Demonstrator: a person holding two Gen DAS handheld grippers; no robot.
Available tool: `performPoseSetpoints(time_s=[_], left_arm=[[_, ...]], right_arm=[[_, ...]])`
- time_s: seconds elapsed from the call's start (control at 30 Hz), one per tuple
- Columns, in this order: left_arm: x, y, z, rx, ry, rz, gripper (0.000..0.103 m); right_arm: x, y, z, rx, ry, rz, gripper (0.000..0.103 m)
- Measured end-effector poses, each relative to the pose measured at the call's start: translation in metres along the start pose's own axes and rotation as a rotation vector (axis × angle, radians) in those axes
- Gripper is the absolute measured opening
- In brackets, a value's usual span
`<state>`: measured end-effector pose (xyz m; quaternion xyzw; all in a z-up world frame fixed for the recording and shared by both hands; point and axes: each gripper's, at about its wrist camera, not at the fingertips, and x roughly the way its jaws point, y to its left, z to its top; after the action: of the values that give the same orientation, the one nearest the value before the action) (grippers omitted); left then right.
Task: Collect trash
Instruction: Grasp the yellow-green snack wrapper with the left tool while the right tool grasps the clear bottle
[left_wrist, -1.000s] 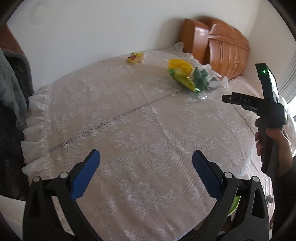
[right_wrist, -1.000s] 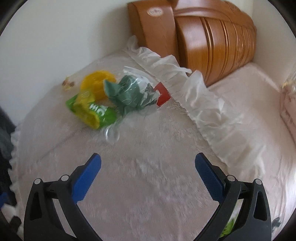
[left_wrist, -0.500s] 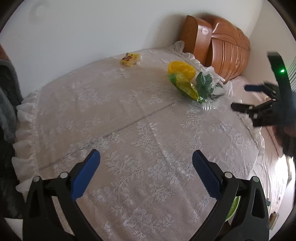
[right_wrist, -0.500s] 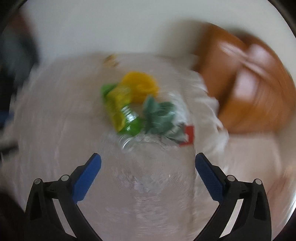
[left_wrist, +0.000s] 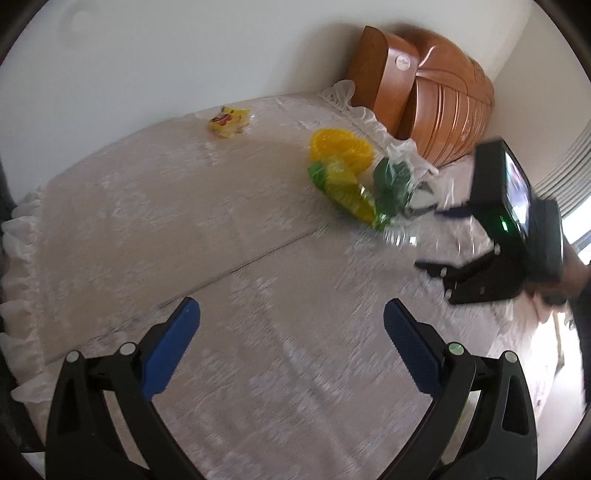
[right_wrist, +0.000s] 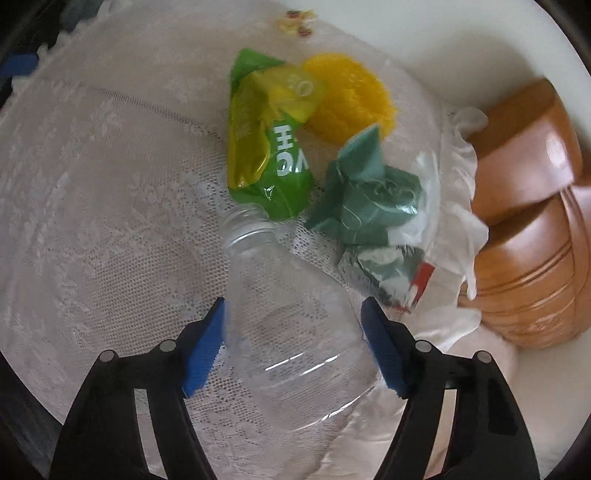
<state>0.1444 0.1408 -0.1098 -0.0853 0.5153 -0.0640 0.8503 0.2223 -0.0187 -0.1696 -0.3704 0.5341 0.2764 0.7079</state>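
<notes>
A pile of trash lies on the lace-covered bed: a clear plastic bottle (right_wrist: 291, 332), a green and yellow snack bag (right_wrist: 269, 155), a yellow crumpled cup (right_wrist: 351, 99), a dark green wrapper in clear plastic (right_wrist: 369, 203) and a small yellow wrapper (left_wrist: 229, 120) farther off. My right gripper (right_wrist: 293, 343) is open, its blue pads on either side of the bottle's body; I cannot tell if they touch it. It shows in the left wrist view (left_wrist: 443, 243) at the pile (left_wrist: 351, 184). My left gripper (left_wrist: 291, 332) is open and empty above the bedspread.
A wooden headboard (left_wrist: 424, 96) stands at the far end against the white wall. A frilled white trim (right_wrist: 458, 184) borders the bedspread next to the pile. The bed's frilled left edge (left_wrist: 18, 258) drops off beside dark cloth.
My right gripper has swung down onto the trash pile, and the clear bottle now lies between its pads. My left gripper has shifted a little; the view has turned slightly right.
</notes>
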Motion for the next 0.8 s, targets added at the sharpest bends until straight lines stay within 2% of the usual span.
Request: performPoseSetpoints(time_s=[0.13, 0.3, 0.47, 0.63, 0.73, 0.8], left_arm=[[0.022, -0.016, 0.023, -0.028, 0.014, -0.025, 0.095], [0.058, -0.036, 0.049, -0.061, 0.032, -0.032, 0.095], [0.103, -0.043, 0.070, -0.206, 0.074, -0.009, 0.093], [0.134, -0.042, 0.083, -0.320, 0.066, 0.032, 0.077], [0.141, -0.049, 0.089, -0.302, 0.047, 0.057, 0.070], [0.142, -0.051, 0.089, -0.300, 0.047, 0.051, 0.060]], right_arm=[[-0.013, -0.009, -0.019, 0.134, -0.053, 0.046, 0.072], [-0.041, -0.015, -0.061, 0.394, -0.162, 0.096, 0.072], [-0.067, -0.008, -0.111, 0.630, -0.266, 0.170, 0.069], [-0.074, 0.002, -0.135, 0.739, -0.300, 0.193, 0.066], [-0.077, 0.005, -0.140, 0.774, -0.316, 0.190, 0.066], [-0.077, 0.009, -0.142, 0.776, -0.321, 0.184, 0.066]])
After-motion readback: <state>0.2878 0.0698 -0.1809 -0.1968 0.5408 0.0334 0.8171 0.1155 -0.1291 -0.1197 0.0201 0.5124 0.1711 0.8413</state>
